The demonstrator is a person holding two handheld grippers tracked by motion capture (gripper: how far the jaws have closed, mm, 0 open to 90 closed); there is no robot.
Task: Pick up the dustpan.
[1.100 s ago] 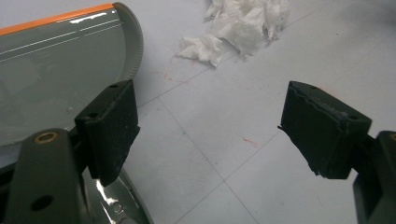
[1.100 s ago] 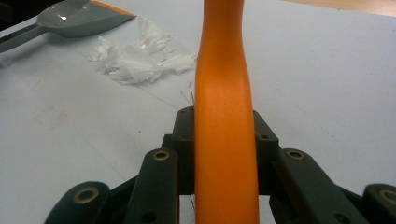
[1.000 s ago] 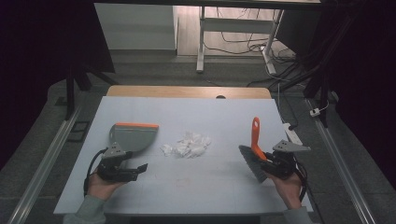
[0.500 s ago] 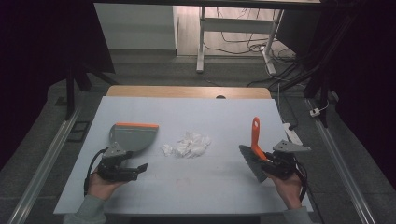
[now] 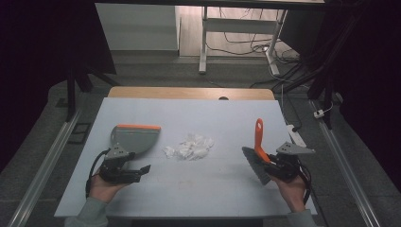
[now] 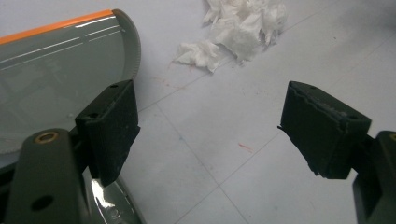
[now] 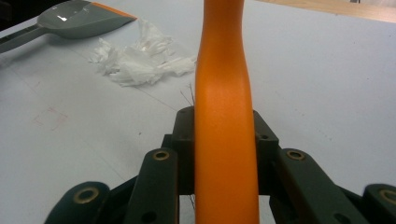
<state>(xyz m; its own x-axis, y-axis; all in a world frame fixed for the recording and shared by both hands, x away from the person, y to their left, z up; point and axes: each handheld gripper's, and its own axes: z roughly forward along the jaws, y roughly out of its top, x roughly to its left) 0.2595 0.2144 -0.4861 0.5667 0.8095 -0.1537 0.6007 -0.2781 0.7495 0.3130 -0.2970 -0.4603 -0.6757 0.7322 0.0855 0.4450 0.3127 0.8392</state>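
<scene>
A: What is on the table [image 5: 142,198], counted?

B: 1 grey dustpan [image 5: 135,138] with an orange front edge, 1 pile of torn white tissue [image 5: 189,147], and 1 brush [image 5: 257,151] with an orange handle. The pile lies at the middle of the table, between the dustpan on the left and the brush on the right.

A: And the 2 grippers?

B: The left gripper [image 5: 142,169] has its jaws spread wide over bare table, just beside the dustpan's handle end and grasping nothing. The right gripper [image 5: 269,165] is clamped on the brush handle, which stands upright, bristles low near the table.

A: Any change from 1 second ago?

B: None I can see; both hands and all 3 things sit in the same places.
</scene>
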